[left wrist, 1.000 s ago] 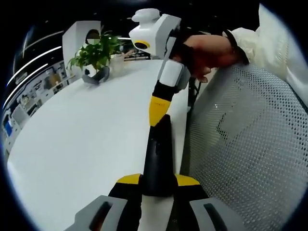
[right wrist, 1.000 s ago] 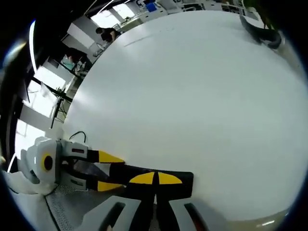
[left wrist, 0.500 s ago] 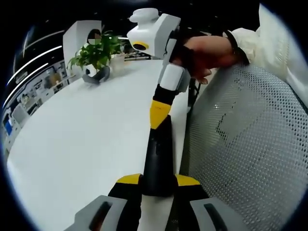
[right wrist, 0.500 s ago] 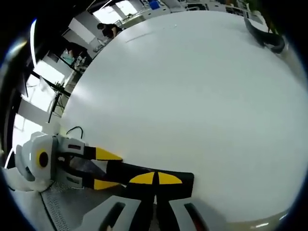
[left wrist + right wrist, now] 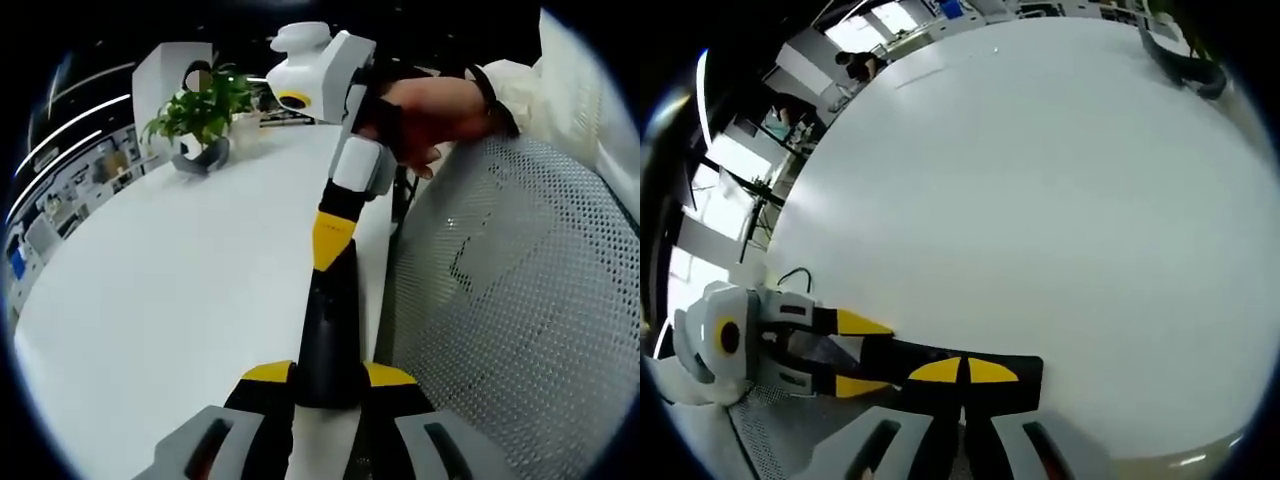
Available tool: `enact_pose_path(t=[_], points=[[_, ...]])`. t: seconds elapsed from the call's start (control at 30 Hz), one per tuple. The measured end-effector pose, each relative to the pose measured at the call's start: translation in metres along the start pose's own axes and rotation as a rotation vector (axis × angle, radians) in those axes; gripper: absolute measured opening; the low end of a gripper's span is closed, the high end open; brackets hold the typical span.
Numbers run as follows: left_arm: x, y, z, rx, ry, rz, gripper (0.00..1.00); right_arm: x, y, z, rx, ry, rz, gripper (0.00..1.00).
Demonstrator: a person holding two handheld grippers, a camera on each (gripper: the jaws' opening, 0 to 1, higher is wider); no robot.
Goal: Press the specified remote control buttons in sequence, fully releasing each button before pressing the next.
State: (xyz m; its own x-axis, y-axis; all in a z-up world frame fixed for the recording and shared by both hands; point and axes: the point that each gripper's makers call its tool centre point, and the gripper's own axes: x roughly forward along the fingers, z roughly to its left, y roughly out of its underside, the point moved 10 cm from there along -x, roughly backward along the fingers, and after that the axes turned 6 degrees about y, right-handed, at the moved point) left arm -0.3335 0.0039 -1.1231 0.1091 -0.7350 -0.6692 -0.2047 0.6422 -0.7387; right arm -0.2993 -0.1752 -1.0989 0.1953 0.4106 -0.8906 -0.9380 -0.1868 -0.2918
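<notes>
Left gripper view, nearest at the bottom centre: the left gripper [image 5: 328,385] has its yellow-tipped jaws clenched on the near end of a black remote control [image 5: 329,320], which runs up the middle of the frame along the edge of the white worktop [image 5: 170,290]. At the remote's far end the right gripper [image 5: 333,235] comes down from the upper centre, its yellow tip touching the remote, held by a hand [image 5: 440,112] in a white sleeve. A white mesh chair back [image 5: 510,300] takes up the right side. Farther off, at the upper left, a potted plant [image 5: 200,120] stands on the worktop.

Right gripper view: its own jaws are closed together at the bottom centre, tips resting on the remote control [image 5: 960,370]. The left gripper [image 5: 845,355] grasps the remote from the lower left.
</notes>
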Motion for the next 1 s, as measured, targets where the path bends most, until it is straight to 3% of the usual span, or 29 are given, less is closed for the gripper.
enact_pose_path(t=[0.27,0.53,0.6,0.77,1.0], points=[[0.0002,-0.0002,-0.0002,-0.002,-0.002,0.000,0.25,0.0005,0.0003,-0.0009,0.004,0.008,-0.004,0.00],[0.0004,-0.0005,-0.0003,-0.001,-0.004,0.001,0.25,-0.0012,-0.0004,0.0042,-0.079,0.039,-0.002,0.00],[0.0005,-0.0007,-0.0003,0.000,-0.004,0.003,0.25,-0.0019,0.0007,0.0041,-0.072,0.028,0.027,0.00],[0.0002,-0.0009,-0.0003,0.001,-0.004,0.005,0.25,-0.0029,0.0011,0.0047,-0.055,0.008,0.018,0.00],[0.0002,-0.0008,-0.0003,0.002,-0.003,0.004,0.25,-0.0018,0.0037,0.0081,-0.024,-0.033,0.059,0.00]])
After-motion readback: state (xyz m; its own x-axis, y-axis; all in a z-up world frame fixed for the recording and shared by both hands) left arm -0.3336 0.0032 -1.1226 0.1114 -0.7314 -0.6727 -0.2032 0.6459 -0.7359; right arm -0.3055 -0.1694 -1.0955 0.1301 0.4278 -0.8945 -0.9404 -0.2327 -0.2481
